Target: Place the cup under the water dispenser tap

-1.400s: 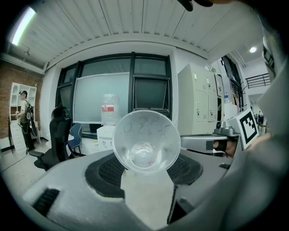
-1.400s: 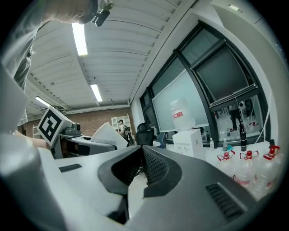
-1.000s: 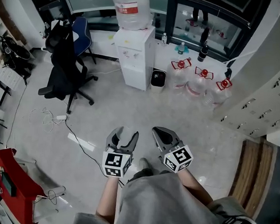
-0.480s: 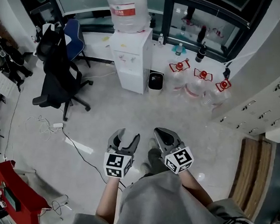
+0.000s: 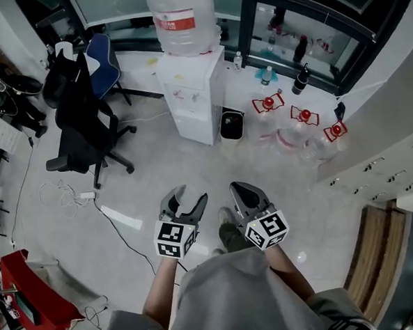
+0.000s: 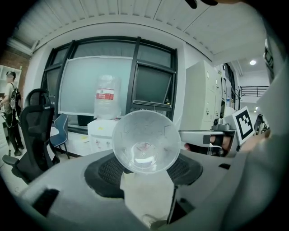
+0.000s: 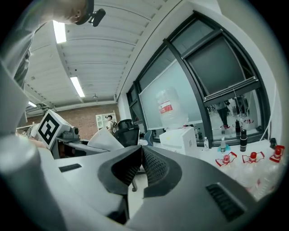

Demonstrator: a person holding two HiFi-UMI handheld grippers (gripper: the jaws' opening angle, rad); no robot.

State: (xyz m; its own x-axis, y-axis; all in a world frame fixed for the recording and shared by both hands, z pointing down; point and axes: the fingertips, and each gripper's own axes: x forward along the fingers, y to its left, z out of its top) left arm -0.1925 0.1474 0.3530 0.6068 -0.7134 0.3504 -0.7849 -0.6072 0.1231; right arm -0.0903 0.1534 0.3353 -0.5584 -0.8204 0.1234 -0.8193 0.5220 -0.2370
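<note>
Nothing legible out here. The red label on the bottle atop the water dispenser carries white print, too small to read. The cubes show only black-and-white square patterns.

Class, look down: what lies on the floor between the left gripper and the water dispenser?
Only bare floor, in the head view. The bin stands right of the water dispenser, the office chair left; neither lies on that stretch.

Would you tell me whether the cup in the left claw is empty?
Empty: the left gripper view looks into the clear cup, showing a bare bottom.
</note>
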